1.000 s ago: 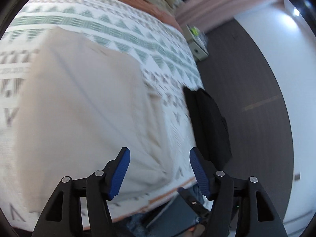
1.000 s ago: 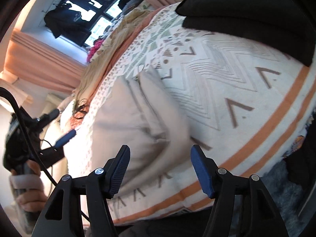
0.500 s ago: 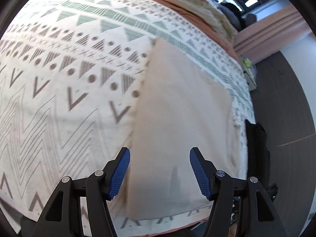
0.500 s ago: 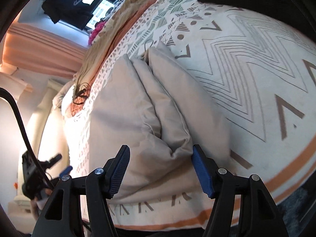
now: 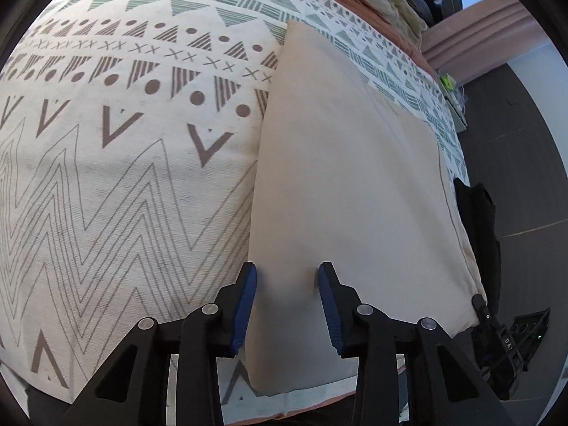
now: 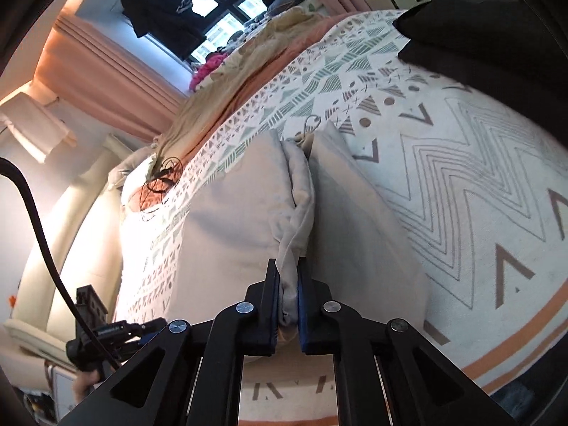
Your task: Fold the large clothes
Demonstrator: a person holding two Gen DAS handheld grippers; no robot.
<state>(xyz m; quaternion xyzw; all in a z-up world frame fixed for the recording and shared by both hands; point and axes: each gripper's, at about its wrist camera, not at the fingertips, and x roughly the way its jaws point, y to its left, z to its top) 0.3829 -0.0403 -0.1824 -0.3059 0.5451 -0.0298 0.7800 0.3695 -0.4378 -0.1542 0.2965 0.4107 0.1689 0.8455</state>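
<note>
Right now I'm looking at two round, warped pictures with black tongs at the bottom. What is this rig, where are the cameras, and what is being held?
There is no robot: a person carries a two-finger gripper in each hand, each with a wide-angle camera looking along its blue-padded fingers.

The left wrist view shows the left gripper down on the near edge of a beige garment lying folded and flat on a patterned bedspread. Its jaws have just been closing, with cloth between them but the pads not yet pinching it.

The right wrist view shows the right gripper shut on a bunched fold of the same garment at its other end. The left gripper appears at lower left. Black clothes lie further back on the bed.
</note>
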